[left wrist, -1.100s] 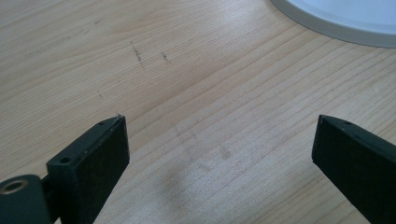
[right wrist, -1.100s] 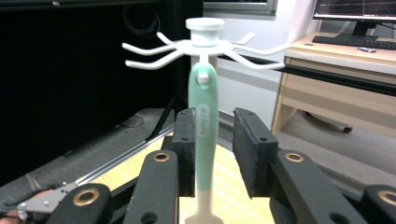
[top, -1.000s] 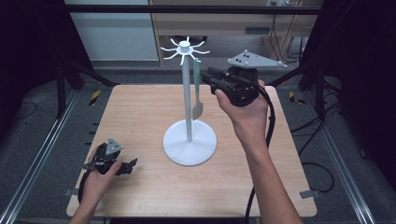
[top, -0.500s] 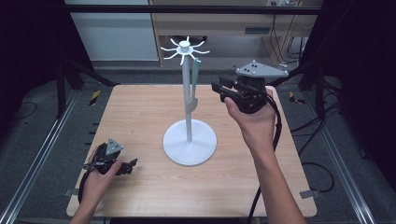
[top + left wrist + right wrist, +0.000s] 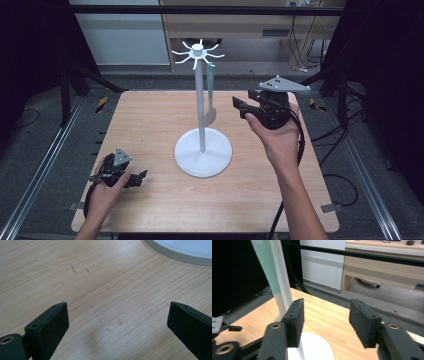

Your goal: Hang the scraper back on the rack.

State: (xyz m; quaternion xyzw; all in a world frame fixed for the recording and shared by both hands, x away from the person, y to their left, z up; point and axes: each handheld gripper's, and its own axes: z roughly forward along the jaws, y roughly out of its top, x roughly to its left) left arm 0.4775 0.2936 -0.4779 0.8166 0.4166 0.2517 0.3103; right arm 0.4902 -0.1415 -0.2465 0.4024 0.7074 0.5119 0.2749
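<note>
Green spatula (image 5: 210, 95) hangs from the white stand (image 5: 202, 150) on the worktop (image 5: 150, 120); the right gripper (image 5: 241, 106), held level beside it, has just been opening its jaws, empty; left gripper (image 5: 141, 176) rests released

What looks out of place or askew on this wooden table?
Nothing stands out. The white pole stand is upright on the wooden table, and the pale green utensil hangs straight from a hook at its top.

White stand (image 5: 202, 150), pale-green utensil (image 5: 209, 95), black tongs (image 5: 240, 106), light wood-grain table (image 5: 145, 120).
</note>
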